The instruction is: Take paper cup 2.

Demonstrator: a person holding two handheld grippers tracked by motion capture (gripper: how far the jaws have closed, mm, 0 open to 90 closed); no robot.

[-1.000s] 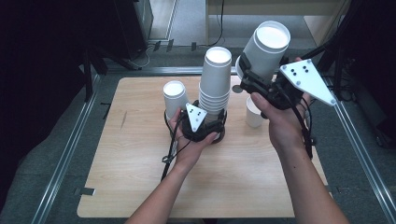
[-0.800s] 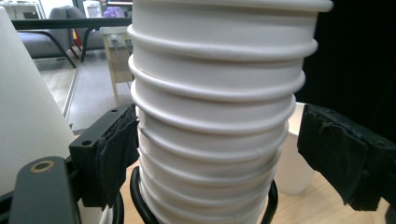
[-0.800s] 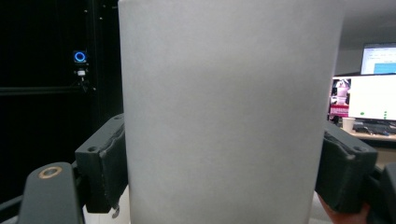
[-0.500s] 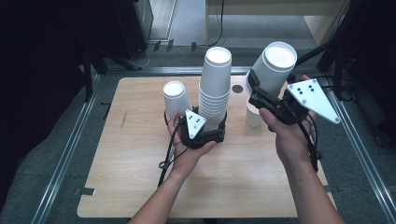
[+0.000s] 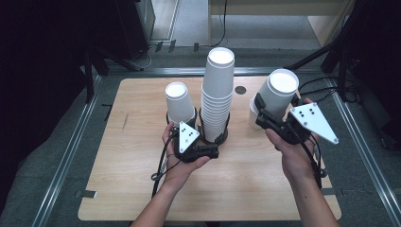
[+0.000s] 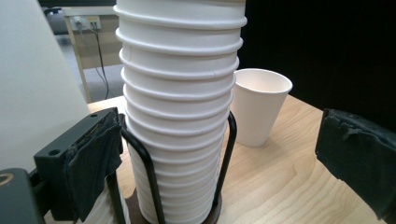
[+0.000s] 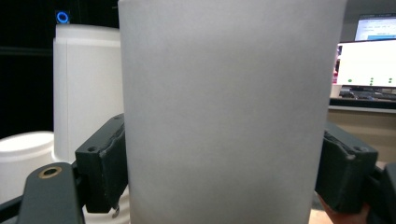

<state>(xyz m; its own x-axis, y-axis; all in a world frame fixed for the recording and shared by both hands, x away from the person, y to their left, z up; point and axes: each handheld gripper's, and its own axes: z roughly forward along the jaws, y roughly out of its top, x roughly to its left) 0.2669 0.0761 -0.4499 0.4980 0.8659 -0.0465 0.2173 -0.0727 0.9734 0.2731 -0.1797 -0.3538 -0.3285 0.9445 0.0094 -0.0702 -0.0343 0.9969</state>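
Jaws of the left gripper [image 5: 206, 152] spread wide, just been opening, nothing pinched between the pads; tall stack of upturned paper cups [image 5: 218, 94] standing in the gap ahead of them in its black wire holder [image 6: 224, 154], apart from both pads. Just beyond that gripper's far side, shorter upturned cup stack [image 5: 179, 101] in a second holder, seen in the left gripper view as a pale blur crowding the left edge behind the left pad [image 6: 95, 158]. Further out past the tall stack, single upright cup [image 6: 258, 106] on the wooden table [image 5: 132, 170], mouth up, near the holder but not touching it. Right gripper [image 5: 265, 118] clamped on an upturned white cup [image 5: 279, 92], pads pressed to both flanks of its wall in the right gripper view, left pad [image 7: 103, 161] and right pad [image 7: 343, 170] each hard against the paper; cup tilted a little and held above the table, just over the upright cup. Seen from above: both hands, left hand [image 5: 182, 168] under its gripper and right hand [image 5: 295, 156] under the grey three-cornered plate [image 5: 313, 122], plus the whole row of stacks. Seen from the right gripper alone: tall stack [image 7: 86, 88] behind the held cup to its left, lit monitor [image 7: 366, 65] far off at right. Seen from the left gripper alone: ridged rims of the tall stack close up and the holder's wire loops hugging its base.
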